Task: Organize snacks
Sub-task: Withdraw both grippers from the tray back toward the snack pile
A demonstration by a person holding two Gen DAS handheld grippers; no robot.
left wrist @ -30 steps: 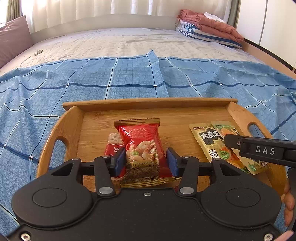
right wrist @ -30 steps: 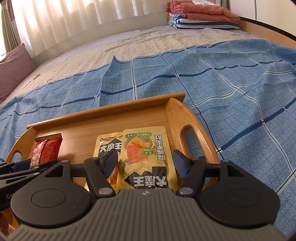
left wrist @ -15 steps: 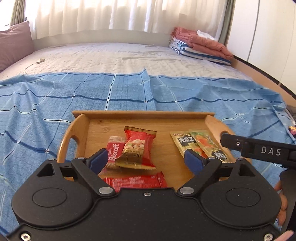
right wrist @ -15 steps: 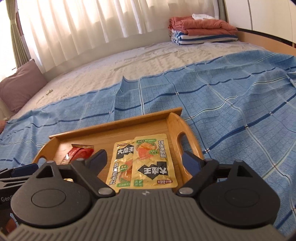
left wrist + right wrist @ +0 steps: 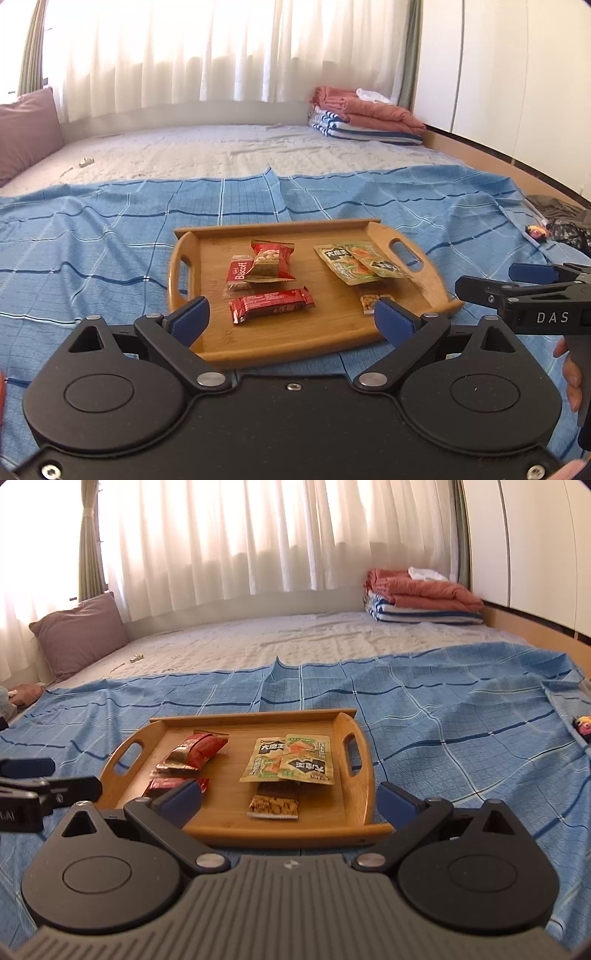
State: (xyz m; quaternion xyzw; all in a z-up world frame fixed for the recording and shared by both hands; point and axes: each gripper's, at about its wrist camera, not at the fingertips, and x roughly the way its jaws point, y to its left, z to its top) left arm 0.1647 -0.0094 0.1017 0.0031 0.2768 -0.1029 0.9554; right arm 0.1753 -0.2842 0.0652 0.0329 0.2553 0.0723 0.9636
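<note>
A wooden tray (image 5: 332, 343) (image 5: 207, 720) lies on the blue checked blanket. On its left lie a red nut bag (image 5: 272, 260) (image 5: 197, 753), a Biscoff pack (image 5: 238, 276) and a red bar (image 5: 271, 304) (image 5: 166, 784). On its right lie two yellow-green pouches (image 5: 360, 262) (image 5: 291, 762) and a small clear snack pack (image 5: 371, 301) (image 5: 273, 805). My left gripper (image 5: 291, 319) is open and empty, held back from the tray's near edge. My right gripper (image 5: 290, 799) is open and empty, also short of the tray; it shows in the left wrist view (image 5: 517, 286).
The blue blanket (image 5: 92, 240) covers the near half of the bed. Folded bedding (image 5: 364, 114) (image 5: 421, 598) is stacked at the far right corner. A mauve pillow (image 5: 79, 633) lies at the far left. Dark items (image 5: 565, 225) lie at the bed's right edge.
Both grippers let go of their snacks, opened wide and pulled back and up from the tray. The nut bag and the pouches now lie on the tray.
</note>
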